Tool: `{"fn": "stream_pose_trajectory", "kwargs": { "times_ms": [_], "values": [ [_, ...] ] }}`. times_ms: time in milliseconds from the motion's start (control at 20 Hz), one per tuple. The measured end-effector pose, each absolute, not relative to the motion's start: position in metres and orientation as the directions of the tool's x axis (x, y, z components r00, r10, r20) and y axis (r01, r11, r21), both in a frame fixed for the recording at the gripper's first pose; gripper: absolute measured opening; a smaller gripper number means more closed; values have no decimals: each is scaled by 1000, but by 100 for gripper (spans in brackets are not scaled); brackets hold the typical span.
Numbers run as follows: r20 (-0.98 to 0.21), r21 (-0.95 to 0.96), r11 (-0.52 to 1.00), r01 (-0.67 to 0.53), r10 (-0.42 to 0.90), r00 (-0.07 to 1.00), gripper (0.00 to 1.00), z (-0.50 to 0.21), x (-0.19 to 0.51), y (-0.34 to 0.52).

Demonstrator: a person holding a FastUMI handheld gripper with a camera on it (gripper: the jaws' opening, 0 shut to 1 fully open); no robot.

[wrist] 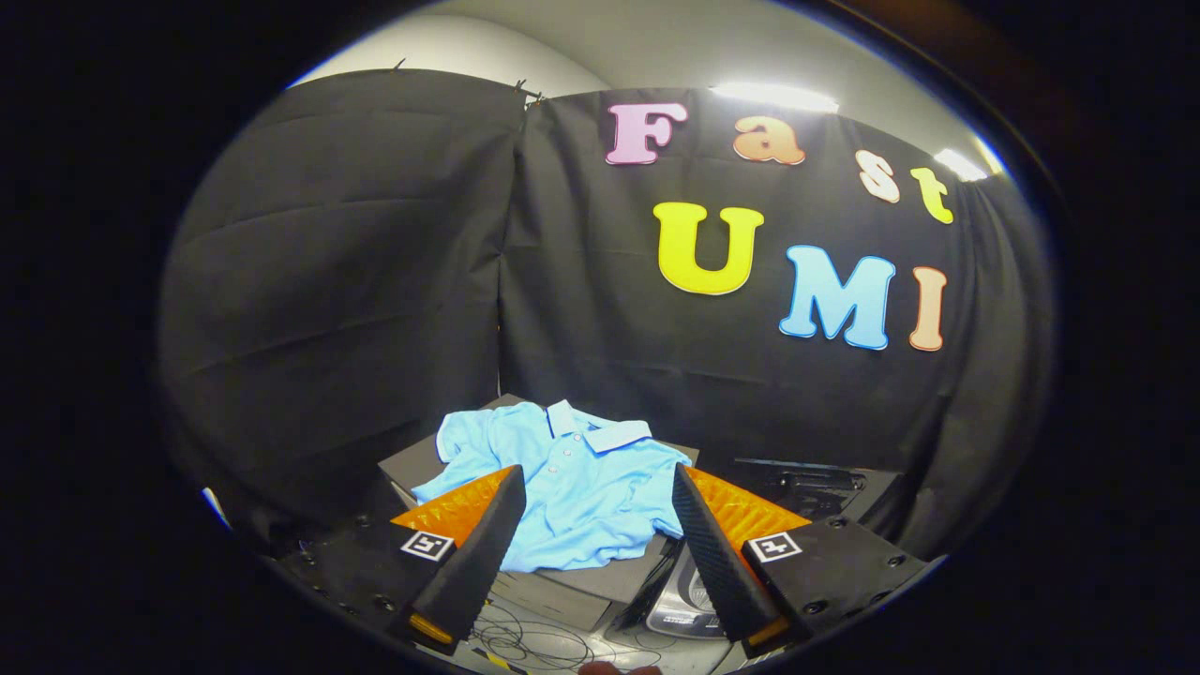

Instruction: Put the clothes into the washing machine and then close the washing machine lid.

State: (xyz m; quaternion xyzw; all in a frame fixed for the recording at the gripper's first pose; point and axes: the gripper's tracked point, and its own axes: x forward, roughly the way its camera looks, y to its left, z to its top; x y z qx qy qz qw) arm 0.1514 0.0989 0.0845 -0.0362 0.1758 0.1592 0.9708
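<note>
Tongs: I see the gripper (595, 525) spread wide, fingers apart and grasping nothing.
Shirt: a light blue polo shirt (572, 487) lies crumpled on a dark grey box (412, 464), collar toward the far edge, hem hanging over the near edge.
Direction: the shirt sits straight ahead of my fingers and a little below them, its near part showing in the gap between the two tips; neither finger touches it.
Long axis: I judge it runs from collar to hem, roughly in line with my reach, so the fingers would close across the cloth's width.
Washing machine: a dark machine (806, 487) lies beyond the right finger, next to the box; I cannot tell whether its lid is up.
Near clutter: thin cables (525, 642) trail below the box's near edge.
Writing: the square coded tags (427, 545) on the fingers carry no words; a grey panel between box and machine has marks too small for me to read.
Coming move: I expect to go forward and down onto the cloth.
</note>
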Motion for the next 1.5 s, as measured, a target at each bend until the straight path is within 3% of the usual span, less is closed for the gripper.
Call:
{"fn": "stream_pose_trajectory", "kwargs": {
  "times_ms": [300,800,1500],
  "values": [
    [-448,41,930,-365,343,826,98,64,188,124],
    [-614,207,923,-325,381,692,96,5,252,206],
    [-735,21,949,-313,227,639,99,-70,269,210]
  ]
}}
